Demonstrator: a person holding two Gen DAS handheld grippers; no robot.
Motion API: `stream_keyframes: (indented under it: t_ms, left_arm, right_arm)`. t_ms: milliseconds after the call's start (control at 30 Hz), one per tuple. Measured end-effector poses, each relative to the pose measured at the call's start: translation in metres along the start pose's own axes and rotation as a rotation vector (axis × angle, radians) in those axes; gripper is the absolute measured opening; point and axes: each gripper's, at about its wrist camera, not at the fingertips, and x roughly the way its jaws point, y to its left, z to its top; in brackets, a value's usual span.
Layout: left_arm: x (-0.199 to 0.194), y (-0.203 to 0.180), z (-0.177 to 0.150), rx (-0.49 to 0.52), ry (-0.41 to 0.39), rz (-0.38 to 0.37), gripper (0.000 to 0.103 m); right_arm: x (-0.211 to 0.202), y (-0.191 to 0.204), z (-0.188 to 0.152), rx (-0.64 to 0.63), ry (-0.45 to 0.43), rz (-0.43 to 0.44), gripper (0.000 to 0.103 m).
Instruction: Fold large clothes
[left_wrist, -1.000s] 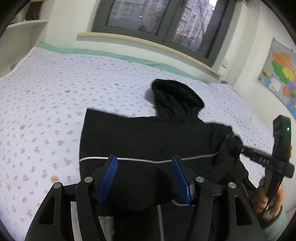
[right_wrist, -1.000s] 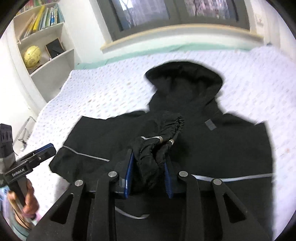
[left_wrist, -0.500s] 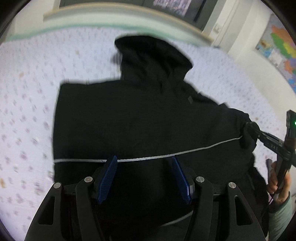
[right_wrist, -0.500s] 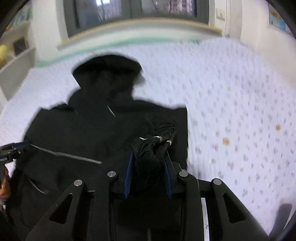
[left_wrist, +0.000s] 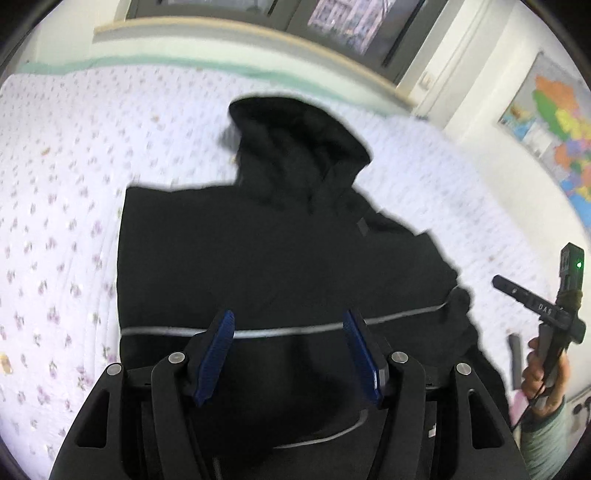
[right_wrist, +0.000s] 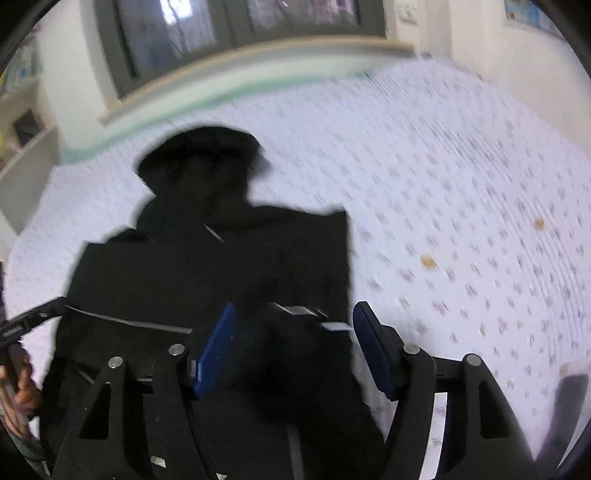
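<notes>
I am looking down at a black hooded jacket lying flat on the bed, its hood pointing toward twelve o'clock at the window sill. My left gripper is hovering over the hem end with its blue pads spread about halfway, holding nothing; the jacket's pale stripe is running behind them. My right gripper is opening its jaws, and the bunched sleeve cuff is lying between the pads, no longer pinched. In the left view, the right hand is showing at four o'clock.
</notes>
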Motion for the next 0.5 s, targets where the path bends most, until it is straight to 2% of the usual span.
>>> stream_keyframes:
  t_ms: [67, 133, 233, 333, 433, 500]
  left_arm:
    - [-0.003, -0.01, 0.008, 0.0, -0.008, -0.021, 0.063]
    - [0.004, -0.016, 0.01, 0.013, 0.01, 0.003, 0.064]
    - [0.036, -0.009, 0.006, -0.013, 0.089, 0.046, 0.067]
    - [0.064, 0.011, -0.006, -0.04, 0.145, 0.061, 0.066]
    - [0.07, 0.013, -0.014, -0.025, 0.135, 0.064, 0.066]
    - [0.073, 0.007, -0.017, 0.008, 0.137, 0.107, 0.066]
  right_arm:
    - [0.007, 0.029, 0.007, -0.058, 0.015, 0.052, 0.077]
    - [0.027, 0.05, 0.005, -0.112, 0.057, 0.066, 0.082]
    - [0.079, 0.072, -0.009, -0.16, 0.168, 0.042, 0.082]
    - [0.126, 0.07, -0.034, -0.192, 0.261, -0.016, 0.081]
    - [0.13, 0.068, -0.049, -0.248, 0.203, -0.016, 0.082]
    - [0.129, 0.067, -0.051, -0.245, 0.194, -0.023, 0.082]
